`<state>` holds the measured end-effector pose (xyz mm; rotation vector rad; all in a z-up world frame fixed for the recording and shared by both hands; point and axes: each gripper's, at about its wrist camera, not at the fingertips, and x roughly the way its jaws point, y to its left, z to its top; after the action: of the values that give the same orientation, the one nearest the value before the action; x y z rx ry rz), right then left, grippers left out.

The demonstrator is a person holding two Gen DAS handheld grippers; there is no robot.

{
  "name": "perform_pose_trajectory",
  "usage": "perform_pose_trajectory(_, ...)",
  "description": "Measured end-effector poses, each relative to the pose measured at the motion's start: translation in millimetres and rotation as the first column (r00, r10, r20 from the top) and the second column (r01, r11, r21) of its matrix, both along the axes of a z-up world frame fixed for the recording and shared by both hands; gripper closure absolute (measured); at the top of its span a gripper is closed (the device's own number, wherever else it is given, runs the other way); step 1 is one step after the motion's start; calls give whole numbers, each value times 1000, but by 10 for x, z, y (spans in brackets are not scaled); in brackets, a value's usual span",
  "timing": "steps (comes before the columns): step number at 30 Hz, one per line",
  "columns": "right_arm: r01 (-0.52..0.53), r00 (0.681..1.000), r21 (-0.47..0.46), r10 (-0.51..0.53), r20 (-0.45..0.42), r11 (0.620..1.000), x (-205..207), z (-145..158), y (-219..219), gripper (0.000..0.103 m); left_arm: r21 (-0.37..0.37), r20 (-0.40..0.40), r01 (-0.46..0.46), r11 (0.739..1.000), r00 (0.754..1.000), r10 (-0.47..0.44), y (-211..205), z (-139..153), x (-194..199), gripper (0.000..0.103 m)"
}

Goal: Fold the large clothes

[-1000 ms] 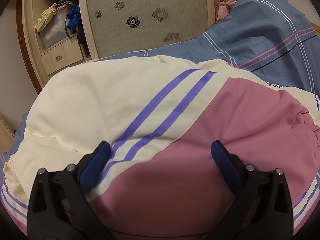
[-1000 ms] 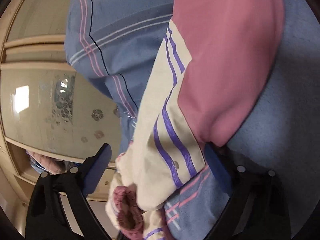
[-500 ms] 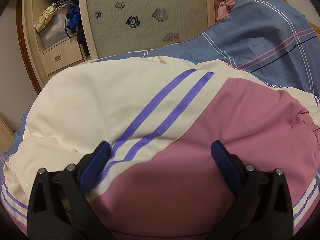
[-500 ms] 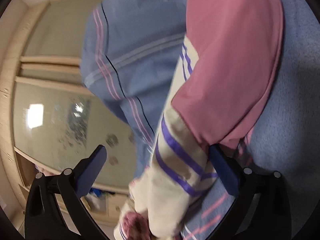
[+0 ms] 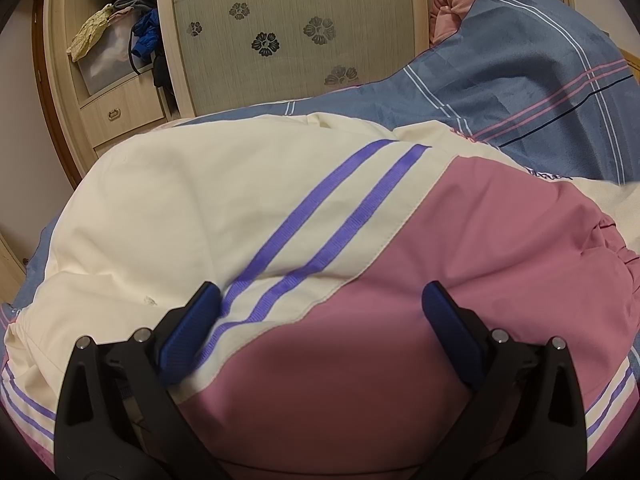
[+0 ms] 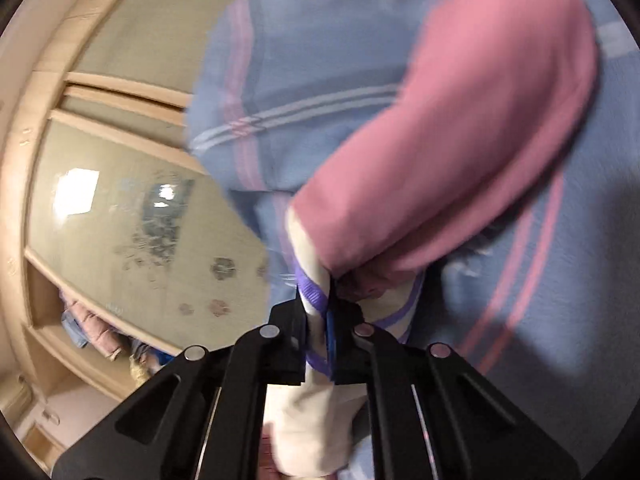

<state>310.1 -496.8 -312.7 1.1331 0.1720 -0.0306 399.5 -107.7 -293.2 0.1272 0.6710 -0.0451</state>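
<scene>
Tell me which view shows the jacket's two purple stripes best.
The left wrist view: the purple stripes run sharp and unbroken across the jacket between the open jaws. The right wrist view is blurred, showing only a purple-edged sleeve end pinched in the shut jaws.

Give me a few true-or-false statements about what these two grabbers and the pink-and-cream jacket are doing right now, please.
1. The right gripper has its fingers shut on the jacket sleeve. True.
2. The left gripper is clamped on the jacket. False: its fingers stand wide open over the fabric.
3. The jacket lies on a blue striped bedcover. True.
4. The jacket's stripes are green. False: they are purple.
5. The wardrobe is bare. False: clothes are piled on its shelf.
</scene>
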Motion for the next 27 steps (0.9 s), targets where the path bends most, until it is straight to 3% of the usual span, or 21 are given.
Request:
perform_pose_trajectory(5,-58,996,-248,73,52,967,130,745,581,96,-45,5,13,999,1000,-13,60,20,-7,2)
perform_pose_trajectory(10,-227,957,-438,283,65,869,470,1413,1681,96,-85,10,17,996,1000,-17,115,28,-9,2)
perform_pose_trajectory(11,-262,944,-475,324,54,840,527,1483,1932,96,-93,8,17,996,1000,-16,123,29,-6,2)
perform_pose_trajectory(15,-394,870,-690,489,-66,607,631,1557,3010,96,-167,18,21,986,1000,-18,245,51,-25,2)
perform_pose_trajectory(16,-408,859,-708,505,-85,576,624,1503,3132,96,-203,22,20,979,1000,-16,306,63,-31,2)
perform_pose_trajectory(17,-413,857,-702,508,-83,581,617,1458,3143,96,-248,24,14,969,1000,-8,383,74,-35,2)
perform_pose_trajectory(20,-438,862,-594,502,-66,675,687,1223,2885,96,-329,27,5,944,1000,4,508,90,-39,2)
perform_pose_trajectory(23,-418,883,-580,463,-78,700,766,1116,2659,96,-359,34,14,933,999,-2,546,151,-71,2)
perform_pose_trajectory(27,-450,866,-517,497,-54,728,761,997,2587,96,-452,96,-33,892,992,86,882,504,-262,2)
